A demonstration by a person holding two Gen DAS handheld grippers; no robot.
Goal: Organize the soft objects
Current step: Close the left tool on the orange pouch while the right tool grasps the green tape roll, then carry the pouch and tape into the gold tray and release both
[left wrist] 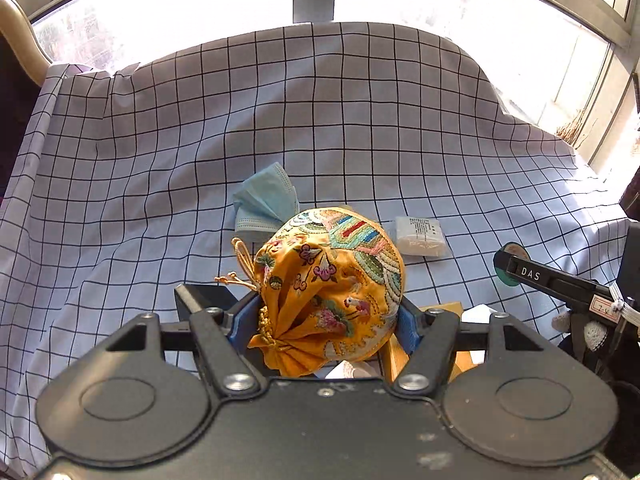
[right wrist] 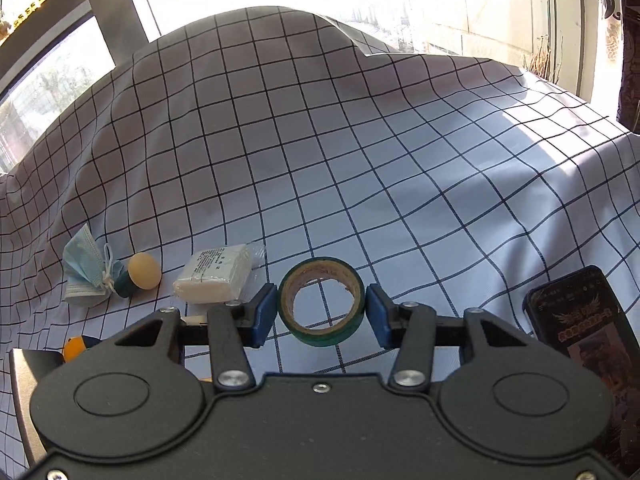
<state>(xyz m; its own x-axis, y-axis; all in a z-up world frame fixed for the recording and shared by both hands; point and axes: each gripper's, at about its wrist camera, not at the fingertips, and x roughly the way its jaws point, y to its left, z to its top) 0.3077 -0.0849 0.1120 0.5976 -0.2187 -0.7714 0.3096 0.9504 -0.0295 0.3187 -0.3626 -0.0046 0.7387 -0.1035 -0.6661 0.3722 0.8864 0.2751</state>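
My left gripper (left wrist: 326, 320) is shut on a yellow embroidered drawstring pouch (left wrist: 328, 276), lifted above the checked cloth (left wrist: 160, 160). Behind the pouch lie a crumpled blue face mask (left wrist: 266, 200) and a white wrapped packet (left wrist: 420, 236). In the right wrist view my right gripper (right wrist: 321, 312) has its blue pads (right wrist: 266, 312) against both sides of a green tape roll (right wrist: 324, 338) that stands tilted on the cloth. The mask (right wrist: 84, 272) and packet (right wrist: 216, 276) lie to its left.
A yellow ball on a green base (right wrist: 144, 271) sits beside the mask. A black phone (right wrist: 580, 320) lies at the right. A tan box (left wrist: 448, 308) shows under the left gripper. The cloth rises to a window at the back.
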